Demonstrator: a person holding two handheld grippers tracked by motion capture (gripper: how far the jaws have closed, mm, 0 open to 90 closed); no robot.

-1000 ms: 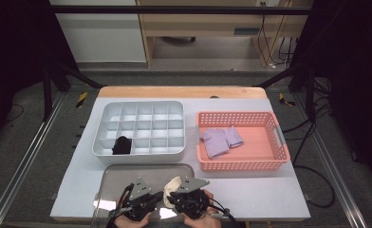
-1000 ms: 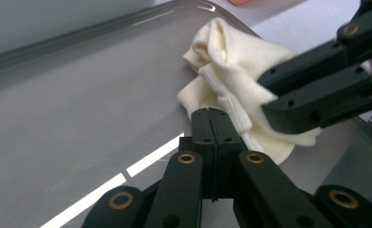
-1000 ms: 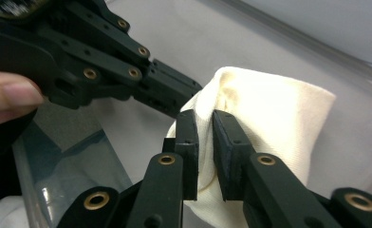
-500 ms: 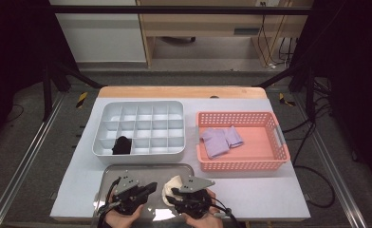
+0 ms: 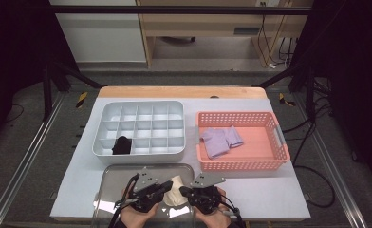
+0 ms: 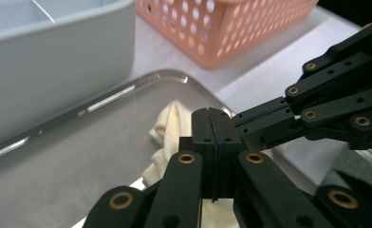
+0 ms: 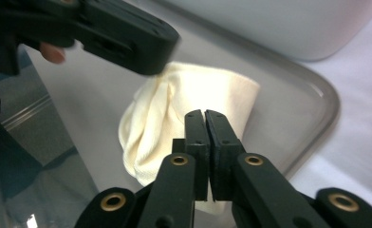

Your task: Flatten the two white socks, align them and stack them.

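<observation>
A cream cloth (image 5: 174, 195) lies bunched on the right part of a steel tray (image 5: 113, 185) at the near table edge. My left gripper (image 5: 168, 185) is shut on the cloth's upper edge, and the folds (image 7: 174, 95) pucker up toward its tip. Its jaws (image 6: 211, 118) press flat together, with cloth (image 6: 167, 128) beside and under them. My right gripper (image 5: 182, 190) is shut, tip to tip with the left one. Its jaws (image 7: 205, 118) hover over the cloth's near part with nothing seen between them.
A grey divided box (image 5: 141, 107) stands behind the tray, with a black item (image 5: 122, 145) in its near-left cell. To its right a pink basket (image 5: 269, 164) holds folded lilac cloths (image 5: 219, 139). The tray rim (image 7: 329, 104) runs close to my right gripper.
Both grippers have drawn back toward the near edge and come together. The cloth has shifted with them and is more bunched.
</observation>
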